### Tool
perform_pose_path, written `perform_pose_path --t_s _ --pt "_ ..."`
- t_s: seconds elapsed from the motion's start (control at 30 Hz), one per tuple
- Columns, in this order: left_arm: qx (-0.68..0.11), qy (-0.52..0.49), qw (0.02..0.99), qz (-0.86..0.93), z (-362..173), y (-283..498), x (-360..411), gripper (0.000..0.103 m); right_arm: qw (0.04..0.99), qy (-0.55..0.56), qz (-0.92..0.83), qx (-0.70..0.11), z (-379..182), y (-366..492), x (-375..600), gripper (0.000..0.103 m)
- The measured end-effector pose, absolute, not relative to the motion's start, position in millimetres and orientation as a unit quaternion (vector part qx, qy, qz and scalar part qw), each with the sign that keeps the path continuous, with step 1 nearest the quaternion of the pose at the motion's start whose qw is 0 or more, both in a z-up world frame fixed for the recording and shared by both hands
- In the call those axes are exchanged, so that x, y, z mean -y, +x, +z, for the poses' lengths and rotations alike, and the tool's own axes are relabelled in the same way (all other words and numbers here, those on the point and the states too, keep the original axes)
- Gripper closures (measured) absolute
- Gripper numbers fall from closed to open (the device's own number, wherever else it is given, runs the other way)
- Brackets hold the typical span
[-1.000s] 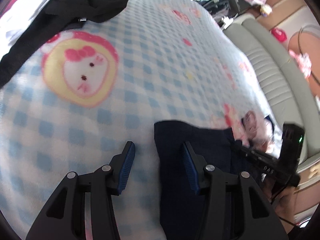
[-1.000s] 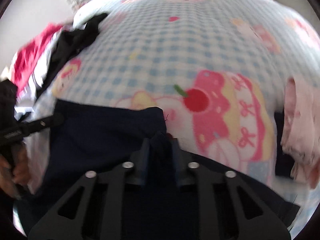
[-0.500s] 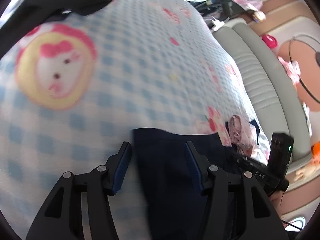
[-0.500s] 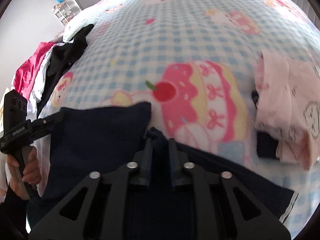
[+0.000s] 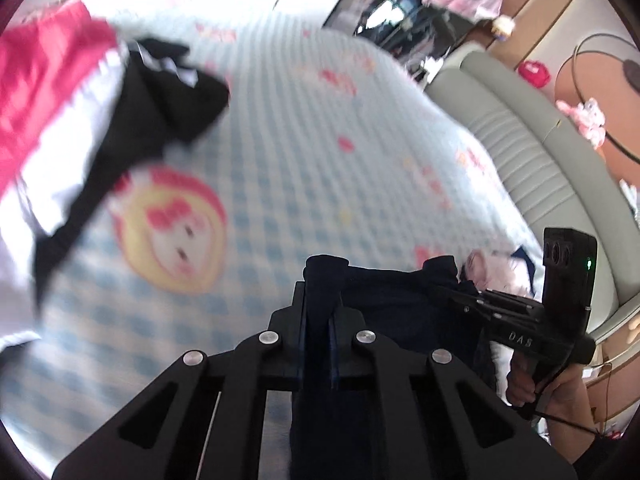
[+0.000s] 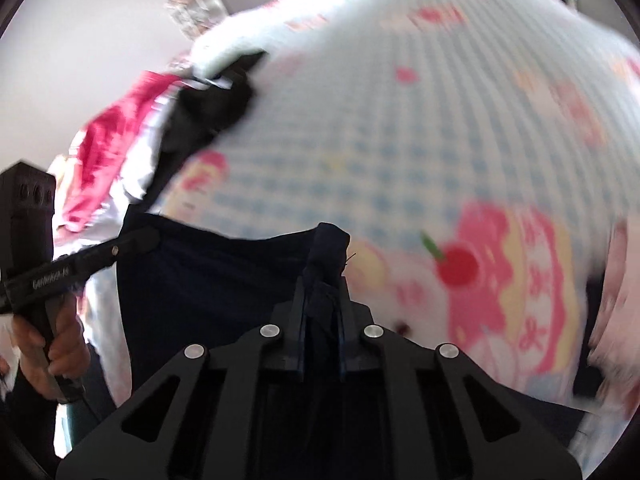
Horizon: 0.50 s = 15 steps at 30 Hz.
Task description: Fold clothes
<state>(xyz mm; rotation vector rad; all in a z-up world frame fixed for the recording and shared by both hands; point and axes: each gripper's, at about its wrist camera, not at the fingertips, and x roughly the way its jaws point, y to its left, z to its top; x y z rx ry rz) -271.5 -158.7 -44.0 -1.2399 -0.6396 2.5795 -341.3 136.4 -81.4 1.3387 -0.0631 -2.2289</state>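
Observation:
A navy blue garment [image 5: 384, 312] hangs between my two grippers above the blue checked blanket [image 5: 280, 168]. My left gripper [image 5: 320, 300] is shut on one top corner of it. My right gripper [image 6: 322, 280] is shut on the other corner, with a bunch of navy cloth [image 6: 328, 248] sticking out past its fingers. The right gripper also shows in the left wrist view [image 5: 472, 292], and the left gripper in the right wrist view [image 6: 152, 234]. The garment [image 6: 208, 276] is stretched between them.
A pile of red [image 5: 36, 88], white and black clothes [image 5: 160, 96] lies at the far left of the bed. A pink garment [image 5: 484, 264] lies at the right. A padded grey headboard [image 5: 532, 152] runs along the right side.
My left gripper has closed on the navy garment's corner. Both grippers have lifted it off the blanket, and the views have tilted up toward the room.

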Motion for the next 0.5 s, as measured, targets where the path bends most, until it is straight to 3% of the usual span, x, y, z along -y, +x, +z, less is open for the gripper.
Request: perform_pose_path --t_s 0.13,0.23,0.4,0.5 --pt "0.22 -0.434 0.107 0.867 -49.4 -286.3 177.4 0.091 0.279 0.47 -0.837 0.019 -64.6 -352.4 -117.5 0.093" --pt "0.197 -0.507 0.048 0.838 -85.1 -302.5 181.2 0.083 0.242 0.519 -0.82 0.02 -95.8 -369.2 -110.0 0.083" --pt "0.168 -0.454 0.037 0.874 -67.0 -275.7 170.1 0.082 0.224 0.486 -0.843 0.061 -77.2 -345.8 -145.5 0.07" --pt "0.176 -0.435 0.08 0.879 -53.7 -273.5 153.0 0.082 0.181 0.471 -0.861 0.064 -62.0 -326.3 -188.5 0.066"
